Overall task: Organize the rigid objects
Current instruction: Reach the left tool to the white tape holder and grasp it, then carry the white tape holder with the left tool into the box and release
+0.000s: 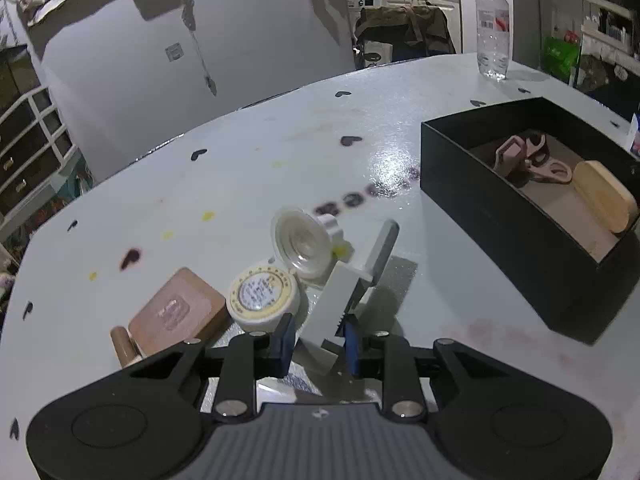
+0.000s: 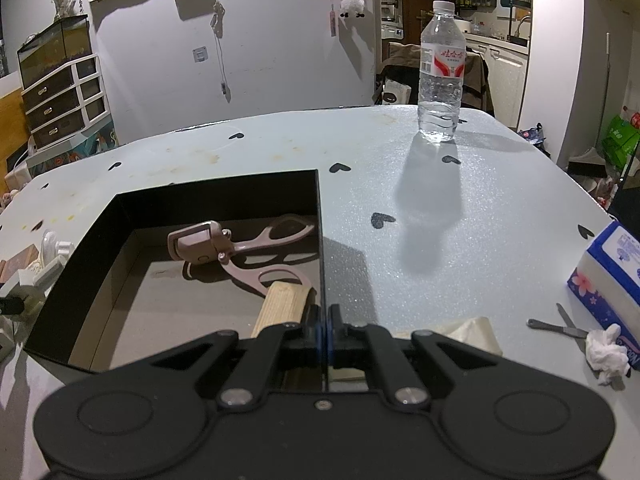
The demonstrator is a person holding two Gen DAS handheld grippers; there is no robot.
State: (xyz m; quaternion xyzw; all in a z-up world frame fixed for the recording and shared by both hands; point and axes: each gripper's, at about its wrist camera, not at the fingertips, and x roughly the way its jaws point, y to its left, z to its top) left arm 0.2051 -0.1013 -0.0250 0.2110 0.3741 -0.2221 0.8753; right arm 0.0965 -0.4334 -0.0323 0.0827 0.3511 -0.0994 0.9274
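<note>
Currently clamped in the left gripper (image 1: 316,340): a white serrated plastic piece (image 1: 334,300), tilted over the grey table (image 1: 240,168) and pinched only at its lower end by the blue pads. Judged a thin hold, likely to pivot or drop on any quick swing toward the black box (image 1: 500,208). Close beside it, a clear suction cup (image 1: 304,246) and a round white case (image 1: 262,298) with a yellow ring, both easy to knock or drag along on the way up. Just left of those, a brown wooden block (image 1: 180,312), not yet boxed.

Meanwhile, pressed together on the right wall of the black box: the right gripper (image 2: 325,328), apparently steadying it. Risky to pull or twist there, with so thin a wall liable to bend, or to skid the whole box across the table. Already inside: a pink scissor-handled tool (image 2: 208,242) and a pale wooden block (image 2: 282,306). Worth setting the piece down clear of both, to avoid a bounce over the rim.

As for writing: red Chinese characters on the label of the water bottle (image 2: 440,76), seemingly 娃哈哈. Small print on the face of the round white case, too blurred to read. On the blue-and-white tissue pack (image 2: 608,272), only a flower pattern clear, with the lettering at its lower edge not legible.
</note>
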